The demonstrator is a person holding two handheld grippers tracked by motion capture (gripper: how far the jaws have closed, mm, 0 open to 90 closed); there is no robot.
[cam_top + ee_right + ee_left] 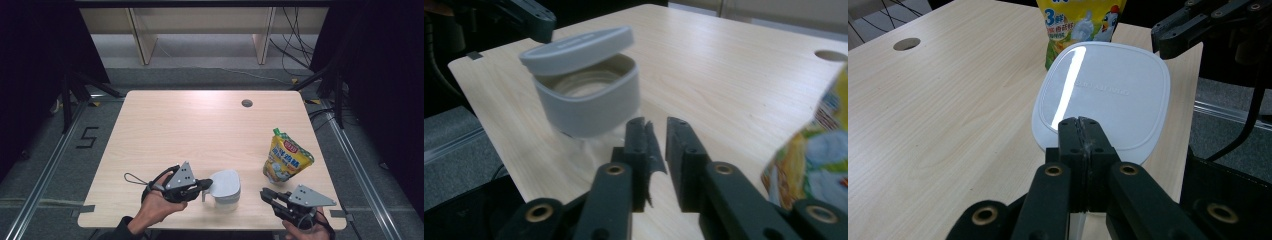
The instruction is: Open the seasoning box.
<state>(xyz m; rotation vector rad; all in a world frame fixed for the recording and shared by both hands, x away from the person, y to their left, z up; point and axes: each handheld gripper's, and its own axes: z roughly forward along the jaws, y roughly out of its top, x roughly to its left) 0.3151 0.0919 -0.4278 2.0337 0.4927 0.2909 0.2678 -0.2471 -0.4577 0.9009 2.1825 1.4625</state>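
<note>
- The left tool is clenched on the handle of the grey lidded jug, at six o'clock on the counter.
- The right tool, nearly closed with nothing between its jaws, sits at the jug's three o'clock.
- The loose lid sits tilted, so tipping could drop it.
- The yellow pouch stands close, so a swing could topple it.

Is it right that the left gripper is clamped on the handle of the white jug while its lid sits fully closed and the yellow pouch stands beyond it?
Not quite: the lid is not fully closed. The right gripper view shows it tilted up, with a gap over the jug rim. The rest holds: the left gripper is clamped at the handle, and the yellow pouch stands beyond.
</note>
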